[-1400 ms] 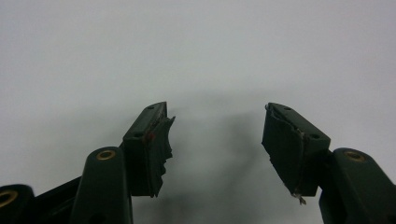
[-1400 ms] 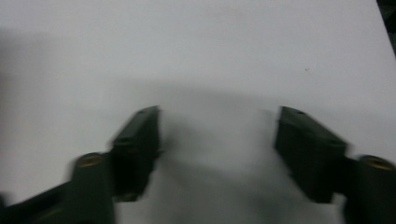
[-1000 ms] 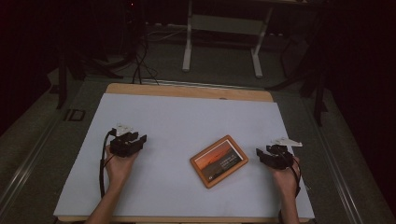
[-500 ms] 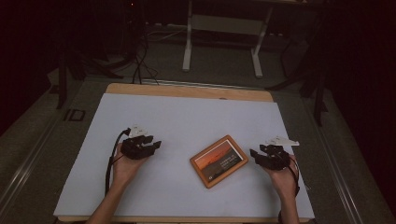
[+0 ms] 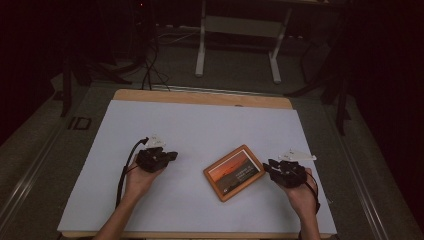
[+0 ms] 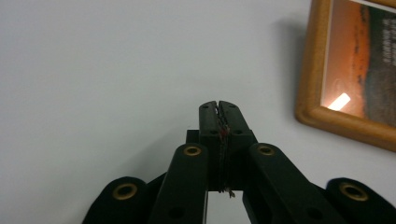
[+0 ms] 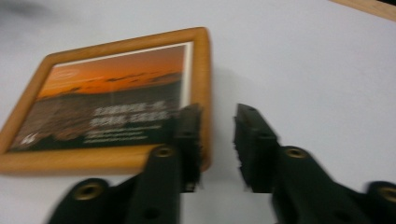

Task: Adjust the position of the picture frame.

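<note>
A picture frame [image 5: 234,172] with a wooden rim and an orange sunset print lies flat on the white sheet, between the two hands. My left gripper [image 5: 172,156] hovers to its left, pointing at it. Its jaws have just been closing and now touch with nothing between them [image 6: 218,105]; the frame's corner [image 6: 355,70] lies ahead to the right. My right gripper [image 5: 267,167] is at the frame's right end. Its jaws [image 7: 217,121] have just been closing and stand a narrow gap apart over the bare sheet, with the frame's edge [image 7: 112,98] under the left jaw.
A white sheet [image 5: 200,125] covers most of the wooden table [image 5: 200,96]. Beyond the far edge, on a dark floor, stand a white metal stand [image 5: 202,45] and loose cables [image 5: 150,60]. A cable [image 5: 122,175] trails from the left gripper along the forearm.
My left gripper has moved right, toward the frame. My right gripper has shifted slightly left, up to the frame's right end. The frame has not moved.
</note>
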The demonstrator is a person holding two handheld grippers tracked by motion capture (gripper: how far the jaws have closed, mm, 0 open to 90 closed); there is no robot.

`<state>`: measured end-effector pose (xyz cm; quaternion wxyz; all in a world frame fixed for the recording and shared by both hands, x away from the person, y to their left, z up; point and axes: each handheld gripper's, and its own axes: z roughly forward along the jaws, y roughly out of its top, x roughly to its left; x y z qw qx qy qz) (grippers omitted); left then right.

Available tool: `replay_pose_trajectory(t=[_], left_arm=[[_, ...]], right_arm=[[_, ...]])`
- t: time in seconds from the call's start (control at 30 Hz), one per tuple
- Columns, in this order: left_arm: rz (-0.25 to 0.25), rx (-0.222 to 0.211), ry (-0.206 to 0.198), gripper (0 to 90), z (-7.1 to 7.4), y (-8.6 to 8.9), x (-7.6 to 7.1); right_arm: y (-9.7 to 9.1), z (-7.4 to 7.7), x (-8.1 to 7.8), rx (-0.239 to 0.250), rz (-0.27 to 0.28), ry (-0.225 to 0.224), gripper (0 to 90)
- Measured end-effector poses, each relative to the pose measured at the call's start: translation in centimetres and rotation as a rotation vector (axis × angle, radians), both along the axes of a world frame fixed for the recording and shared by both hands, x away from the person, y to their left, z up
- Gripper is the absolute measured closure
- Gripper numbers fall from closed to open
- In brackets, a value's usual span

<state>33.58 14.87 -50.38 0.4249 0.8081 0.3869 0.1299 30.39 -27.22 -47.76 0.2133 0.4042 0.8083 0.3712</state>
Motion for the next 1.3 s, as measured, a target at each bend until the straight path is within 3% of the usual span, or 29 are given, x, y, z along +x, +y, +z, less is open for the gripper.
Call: replay_pose_trajectory(t=[0.17,0.47,0.9,1.13,1.3], left_arm=[[-0.03,0.005,0.003,89.6,0.1,-1.3,0.4],[-0.116,0.026,0.001,89.6,-0.3,-4.4,1.6],[-0.201,0.086,0.037,89.5,-2.3,-8.4,3.4],[-0.229,0.098,0.054,89.5,-3.0,-9.5,3.5],[-0.251,0.111,0.055,89.5,-3.2,-9.9,3.3]], right_arm=[[0.5,0.0,-1.1,-0.031,0.025,-0.005,89.6],[0.6,-0.7,-1.7,-0.041,0.049,0.036,89.8],[0.9,-1.8,-2.1,-0.067,0.096,0.089,89.8],[1.6,-2.7,-2.0,-0.128,0.126,0.125,89.8],[1.4,-2.8,-1.9,-0.112,0.108,0.125,89.8]])
